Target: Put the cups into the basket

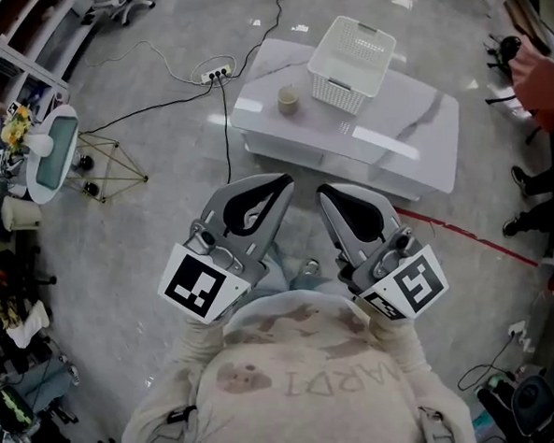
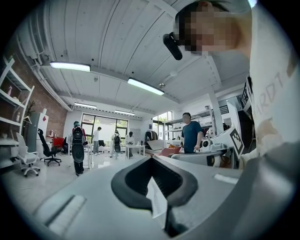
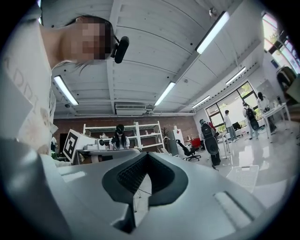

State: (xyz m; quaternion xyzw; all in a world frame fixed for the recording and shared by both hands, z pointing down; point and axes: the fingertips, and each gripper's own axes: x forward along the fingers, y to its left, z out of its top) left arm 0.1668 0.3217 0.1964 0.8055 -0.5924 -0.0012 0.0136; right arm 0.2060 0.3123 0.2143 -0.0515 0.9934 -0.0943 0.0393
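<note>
From the head view we saw a low white table [image 1: 395, 129] ahead on the grey floor. The white latticed basket [image 1: 339, 93] stood on its far part. A single cup [image 1: 287, 99] stood upright on the table just to the left of the basket, outside it and not touching it. Both tools were held near the person's chest, well short of the table. The left gripper [image 1: 281, 181] and the right gripper [image 1: 326, 189] pointed toward the table, side by side, each clenched and carrying nothing. Their marker cubes sat just above a pale sweatshirt [image 1: 314, 387]. A power strip [image 1: 214, 73] lay on the floor left of the table, with a black cable [image 1: 228, 138] running from it. A red line [image 1: 463, 232] crossed the floor to the right.

In the left gripper view the jaws were pressed together with nothing between them. Past them we saw an open office, a person in a blue shirt [image 2: 191, 133] and another wearing a backpack [image 2: 77, 145].

In the right gripper view the jaws were likewise closed on nothing. Beyond them stood white shelving [image 3: 140, 133] against a brick wall, and the basket showed at the lower right.
</note>
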